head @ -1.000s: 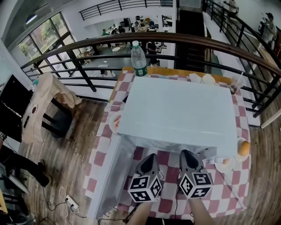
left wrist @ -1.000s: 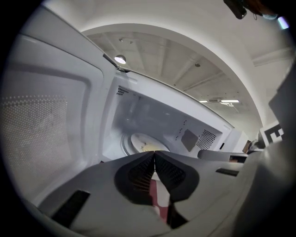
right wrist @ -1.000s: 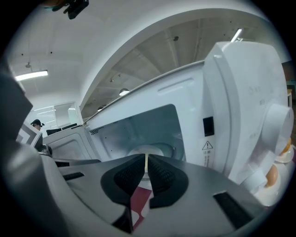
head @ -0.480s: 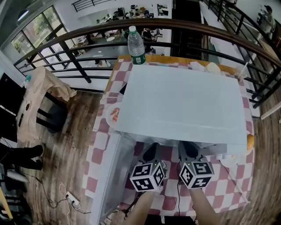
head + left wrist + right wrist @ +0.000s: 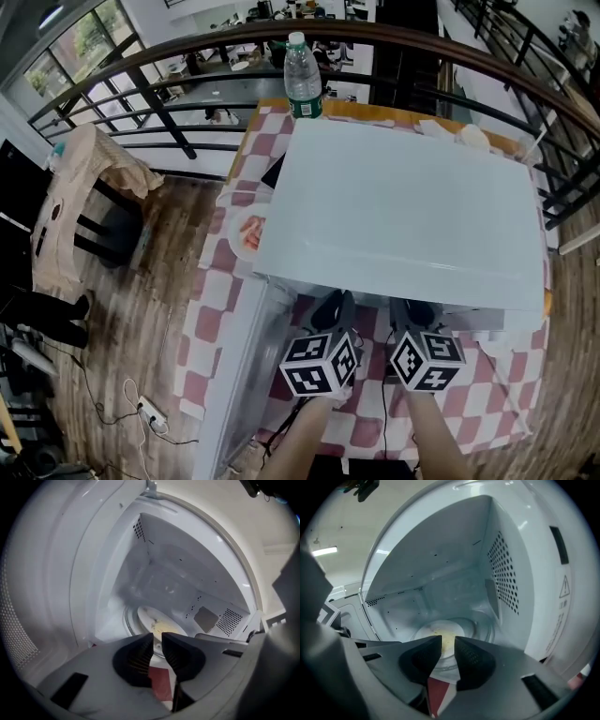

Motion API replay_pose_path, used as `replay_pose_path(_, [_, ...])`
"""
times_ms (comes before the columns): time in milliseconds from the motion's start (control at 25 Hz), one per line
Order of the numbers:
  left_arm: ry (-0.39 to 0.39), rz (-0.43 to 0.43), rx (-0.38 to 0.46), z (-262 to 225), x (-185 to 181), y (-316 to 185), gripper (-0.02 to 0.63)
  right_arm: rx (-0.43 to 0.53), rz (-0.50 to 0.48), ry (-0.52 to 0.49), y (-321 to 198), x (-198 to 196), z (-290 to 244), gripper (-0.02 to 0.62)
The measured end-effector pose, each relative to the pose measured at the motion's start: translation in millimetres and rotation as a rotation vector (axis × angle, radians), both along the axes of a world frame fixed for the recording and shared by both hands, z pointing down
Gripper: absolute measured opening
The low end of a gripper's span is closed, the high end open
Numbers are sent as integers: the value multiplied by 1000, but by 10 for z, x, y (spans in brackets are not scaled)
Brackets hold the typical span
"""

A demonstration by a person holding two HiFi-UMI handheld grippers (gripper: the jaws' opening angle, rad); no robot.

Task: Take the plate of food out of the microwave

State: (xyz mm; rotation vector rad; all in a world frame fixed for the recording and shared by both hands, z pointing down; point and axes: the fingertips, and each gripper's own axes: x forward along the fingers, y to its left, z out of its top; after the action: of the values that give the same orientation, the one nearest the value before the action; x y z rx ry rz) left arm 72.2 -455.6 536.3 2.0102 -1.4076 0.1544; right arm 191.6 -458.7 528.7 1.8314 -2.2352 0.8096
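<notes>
The white microwave stands on the checked table with its door swung open to the left. Inside, on the glass turntable, lies a pale plate of yellowish food. My left gripper and right gripper hover side by side just in front of the cavity mouth, both pointing in at the plate and short of it. Each pair of jaws shows a narrow gap and is opening, with nothing between them.
A water bottle stands behind the microwave. A small plate with orange food sits left of it, at the table edge. A draped chair is on the wooden floor to the left, and a railing runs behind the table.
The head view has tilted, so the microwave top fills more of the picture. Both grippers have stayed in front of the open cavity, side by side.
</notes>
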Motion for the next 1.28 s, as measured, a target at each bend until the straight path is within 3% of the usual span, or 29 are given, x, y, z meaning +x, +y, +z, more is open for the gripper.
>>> replay_pose_path(280, [24, -13, 2, 39, 18, -144, 137, -26, 24, -37, -115, 19, 92, 152])
replay_pose_path(1000, [13, -21, -33, 173, 103, -306, 154, -88, 17, -34, -214, 12, 243, 152])
replay_pose_path(1120, [23, -32, -42, 174, 120, -318, 155, -107, 6, -24, -213, 26, 258, 100])
replay_pose_path(1280, [9, -37, -38, 183, 114, -350, 155, -119, -19, -50, -234, 7, 268, 101])
